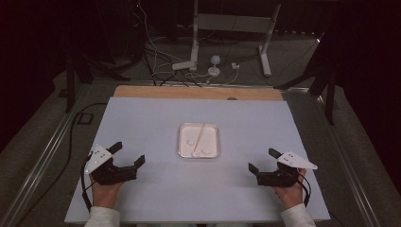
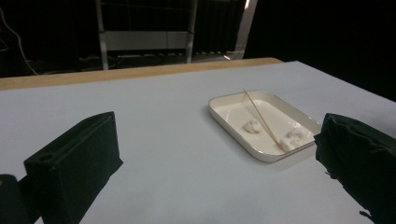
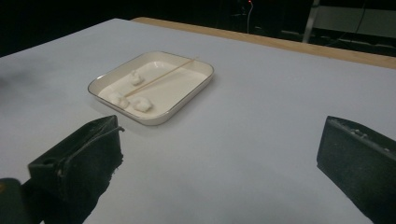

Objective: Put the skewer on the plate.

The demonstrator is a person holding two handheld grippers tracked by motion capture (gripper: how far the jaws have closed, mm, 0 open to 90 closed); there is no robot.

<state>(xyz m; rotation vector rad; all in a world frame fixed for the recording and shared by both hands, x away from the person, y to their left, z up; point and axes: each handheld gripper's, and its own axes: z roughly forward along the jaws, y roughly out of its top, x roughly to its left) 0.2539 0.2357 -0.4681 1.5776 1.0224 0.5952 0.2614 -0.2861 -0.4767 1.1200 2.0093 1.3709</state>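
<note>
High view: both your left gripper [image 1: 128,154] and right gripper [image 1: 261,161] stand released, mid-table. Skewer [image 1: 200,137] in tray [image 1: 181,142] looks light, thin, brittle; pinch its far, raised end. White lumps [image 1: 206,151] likely soft.

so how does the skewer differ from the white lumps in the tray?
The skewer is long, thin and tan; the white lumps are small, rounded and white. The skewer is a single piece lying slantwise, its far end on the rim of the tray; the lumps, three of them, sit scattered on the tray floor. One lump seems to touch the skewer's near end. Both lie in the tray, clear of both open tools.
</note>
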